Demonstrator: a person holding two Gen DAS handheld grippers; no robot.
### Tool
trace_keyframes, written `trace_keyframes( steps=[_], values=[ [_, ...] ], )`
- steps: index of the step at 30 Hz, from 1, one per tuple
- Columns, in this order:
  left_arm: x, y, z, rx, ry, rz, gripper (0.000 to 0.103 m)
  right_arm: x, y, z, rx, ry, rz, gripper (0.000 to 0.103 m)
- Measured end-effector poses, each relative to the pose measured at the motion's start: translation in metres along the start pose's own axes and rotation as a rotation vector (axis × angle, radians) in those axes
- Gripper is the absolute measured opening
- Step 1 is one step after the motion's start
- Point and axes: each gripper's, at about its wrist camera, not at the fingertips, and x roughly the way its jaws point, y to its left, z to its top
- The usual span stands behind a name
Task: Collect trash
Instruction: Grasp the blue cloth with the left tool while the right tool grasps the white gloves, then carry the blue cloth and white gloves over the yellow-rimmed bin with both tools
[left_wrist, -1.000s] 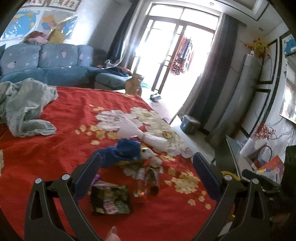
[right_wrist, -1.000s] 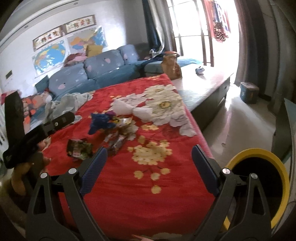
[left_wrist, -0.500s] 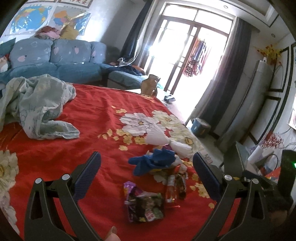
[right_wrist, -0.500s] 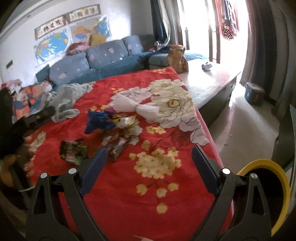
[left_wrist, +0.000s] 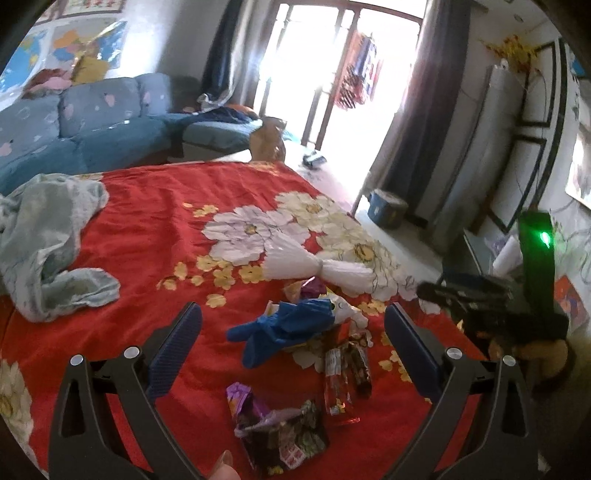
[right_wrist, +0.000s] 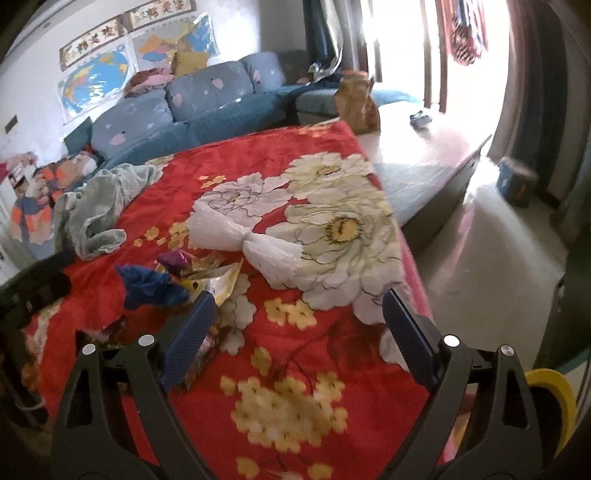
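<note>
My left gripper (left_wrist: 293, 334) hangs over the red floral bedspread (left_wrist: 147, 221) with its jaws spread wide and nothing between them. Just below it lies the litter I am after: a blue glove (left_wrist: 284, 328) crumpled in the middle, a dark snack wrapper (left_wrist: 284, 437) nearest me with a purple foil end, and a pair of narrow red-and-brown wrappers (left_wrist: 345, 376) just beside the glove on its right. Beyond the glove a white plastic bag (left_wrist: 317, 267), knotted at its waist, lies across the big printed flowers. A pale green cloth (left_wrist: 48, 243) is bunched well apart on the far left of the bed.

My right gripper (right_wrist: 297, 330) also has its jaws spread and empty, hanging above the bedspread's near edge. From this side the glove (right_wrist: 149, 286) sits to the left of my left finger, touching a yellow-and-silver wrapper (right_wrist: 216, 282), with the white bag (right_wrist: 243, 240) beyond them. A yellow-rimmed bin (right_wrist: 550, 402) shows at the lower right, off the bed. A blue sofa (right_wrist: 177, 107) stands behind the bed.
</note>
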Motion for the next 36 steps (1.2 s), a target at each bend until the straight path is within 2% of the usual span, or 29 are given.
trace_keyframes(
  steps=[2,3,8,10,14,15,16,18,19,20,21,25,26,30,36],
  values=[
    [0.008,-0.003,0.002,0.011,0.025,-0.010,0.090,0.009,-0.001,0.005,0.008,0.014,0.007,0.082],
    [0.010,-0.003,0.002,0.012,0.033,-0.017,0.084,0.015,-0.002,0.008,0.006,0.024,0.019,0.081],
    [0.032,-0.005,0.007,0.009,0.108,-0.080,0.073,0.041,0.001,0.021,-0.010,0.066,0.041,0.079],
    [0.041,-0.005,0.008,0.019,0.135,-0.078,0.066,0.052,0.003,0.026,-0.020,0.078,0.048,0.077],
    [0.055,-0.004,0.007,0.025,0.181,-0.078,0.059,0.078,0.008,0.034,-0.036,0.115,0.061,0.073],
    [0.058,-0.003,0.007,0.026,0.190,-0.077,0.052,0.086,0.009,0.035,-0.041,0.129,0.057,0.073],
    [0.061,-0.003,0.006,0.029,0.204,-0.073,0.046,0.094,0.010,0.035,-0.045,0.144,0.062,0.068],
    [0.065,-0.002,0.004,0.031,0.216,-0.071,0.042,0.105,0.010,0.033,-0.054,0.179,0.071,0.054],
    [0.067,0.000,0.003,0.026,0.221,-0.076,0.039,0.111,0.010,0.031,-0.057,0.202,0.073,0.039],
    [0.068,0.001,0.001,0.018,0.226,-0.083,0.037,0.114,0.010,0.030,-0.054,0.215,0.082,0.035],
    [0.068,0.002,0.000,0.011,0.230,-0.089,0.033,0.115,0.009,0.027,-0.044,0.216,0.093,0.033],
    [0.070,0.002,-0.001,0.000,0.234,-0.107,0.023,0.109,0.006,0.022,-0.022,0.192,0.105,0.017],
    [0.069,0.002,-0.001,-0.004,0.232,-0.112,0.021,0.107,0.006,0.022,-0.016,0.187,0.109,0.015],
    [0.059,0.007,-0.001,-0.036,0.204,-0.125,0.016,0.091,0.004,0.019,-0.004,0.152,0.092,0.014],
    [0.036,0.017,0.003,-0.084,0.137,-0.143,0.014,0.062,0.001,0.013,0.050,0.090,0.073,0.013]
  ],
)
